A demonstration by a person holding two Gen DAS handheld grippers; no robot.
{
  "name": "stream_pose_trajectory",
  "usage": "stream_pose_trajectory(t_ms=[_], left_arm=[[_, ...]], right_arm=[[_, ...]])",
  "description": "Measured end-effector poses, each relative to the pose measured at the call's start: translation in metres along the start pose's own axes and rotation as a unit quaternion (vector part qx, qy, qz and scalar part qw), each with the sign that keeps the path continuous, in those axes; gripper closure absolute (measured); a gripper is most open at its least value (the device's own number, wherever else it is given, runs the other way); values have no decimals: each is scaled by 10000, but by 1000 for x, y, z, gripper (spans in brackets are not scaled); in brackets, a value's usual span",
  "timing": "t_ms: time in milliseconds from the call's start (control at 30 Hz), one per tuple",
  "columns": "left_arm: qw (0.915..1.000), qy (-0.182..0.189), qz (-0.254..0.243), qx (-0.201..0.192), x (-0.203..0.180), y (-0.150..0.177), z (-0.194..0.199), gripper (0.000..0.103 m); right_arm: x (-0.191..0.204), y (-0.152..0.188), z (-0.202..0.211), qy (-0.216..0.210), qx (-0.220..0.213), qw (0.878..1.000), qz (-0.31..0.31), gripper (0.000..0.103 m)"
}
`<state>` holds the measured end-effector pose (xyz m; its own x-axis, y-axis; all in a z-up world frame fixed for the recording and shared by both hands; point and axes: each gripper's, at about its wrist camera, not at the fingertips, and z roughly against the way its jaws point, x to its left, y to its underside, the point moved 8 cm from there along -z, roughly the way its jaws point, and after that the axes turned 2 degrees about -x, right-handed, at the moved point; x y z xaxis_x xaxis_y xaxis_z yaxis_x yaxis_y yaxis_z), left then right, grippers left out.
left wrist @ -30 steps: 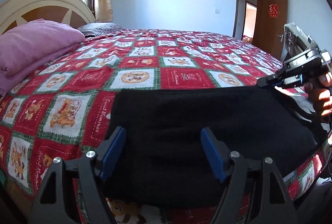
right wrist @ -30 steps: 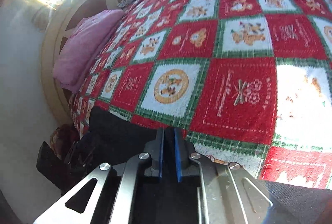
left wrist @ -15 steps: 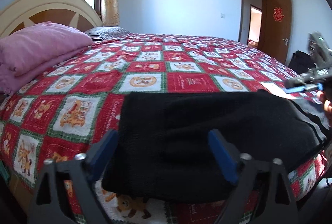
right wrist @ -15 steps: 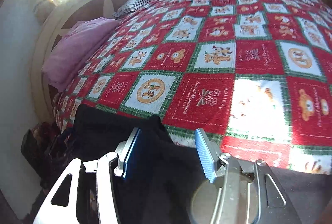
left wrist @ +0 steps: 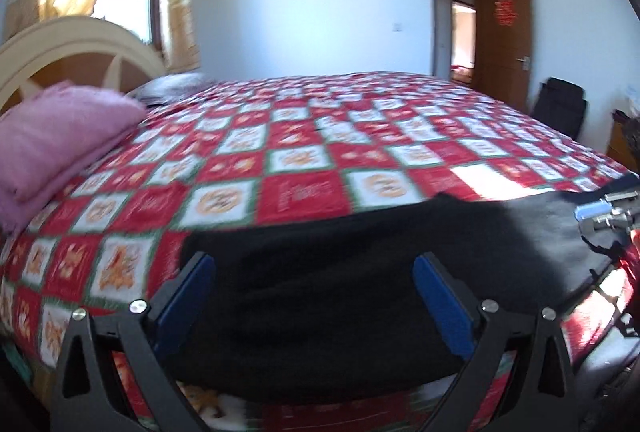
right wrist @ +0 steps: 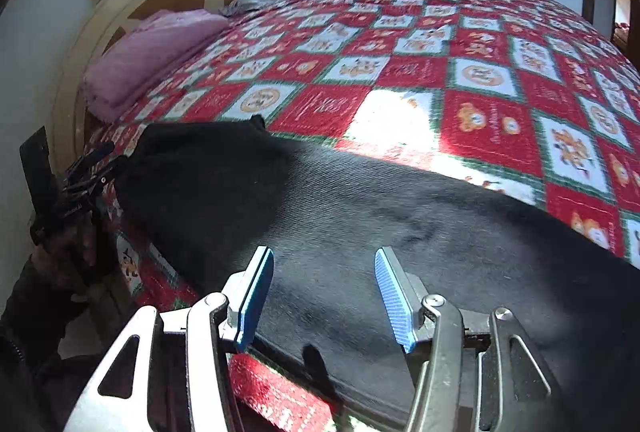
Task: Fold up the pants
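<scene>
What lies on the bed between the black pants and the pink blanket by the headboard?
Only bare red-and-white quilt lies between the black pants and the pink blanket; the right wrist view shows it best.

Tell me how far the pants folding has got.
Done: the black pants lie flat along the near edge of the bed, seemingly doubled leg on leg.
In hand: nothing; the left gripper and right gripper are both open over the cloth.
Left: probably folding the long strip end over end, then squaring it.
</scene>
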<state>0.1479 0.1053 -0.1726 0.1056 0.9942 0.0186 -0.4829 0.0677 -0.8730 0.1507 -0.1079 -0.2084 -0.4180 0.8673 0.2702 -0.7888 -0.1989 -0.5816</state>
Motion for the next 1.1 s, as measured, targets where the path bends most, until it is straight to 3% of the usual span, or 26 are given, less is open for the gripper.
stream_pose_trajectory(t_ms=[100, 233, 367, 433, 500, 600, 733, 767, 867, 1100], left_arm=[[9979, 544, -347, 41, -47, -8, 0, 1], [9879, 1316, -820, 68, -118, -16, -4, 1], [9698, 1993, -1396, 156, -193, -16, -7, 2], [9567, 2384, -1643, 297, -230, -12, -10, 10], [9458, 2609, -1876, 460, -257, -7, -12, 24], [9310, 2847, -2208, 584, -290, 2, -10, 38], [9157, 3012, -2543, 787, -316, 22, -5, 42], [9122, 3014, -2640, 852, -321, 27, -5, 48], [9057, 3034, -2773, 1037, -328, 40, -8, 56], [9027, 2976, -2930, 1036, -332, 52, -10, 56]], right_arm=[[-39, 7, 45, 287, -313, 9985, -358, 48], [-108, 19, 113, 1020, -756, 9866, -1025, 48], [-157, 34, 164, 1701, -1125, 9666, -1551, 48], [-176, 44, 188, 1944, -1281, 9558, -1794, 48], [-188, 53, 206, 2084, -1412, 9475, -1971, 48], [-209, 65, 229, 2248, -1589, 9357, -2204, 48], [-229, 80, 243, 2420, -1814, 9188, -2537, 48], [-234, 83, 247, 2426, -1852, 9164, -2588, 48], [-246, 91, 251, 2417, -1930, 9093, -2783, 48], [-257, 97, 259, 2446, -1938, 9062, -2853, 48]])
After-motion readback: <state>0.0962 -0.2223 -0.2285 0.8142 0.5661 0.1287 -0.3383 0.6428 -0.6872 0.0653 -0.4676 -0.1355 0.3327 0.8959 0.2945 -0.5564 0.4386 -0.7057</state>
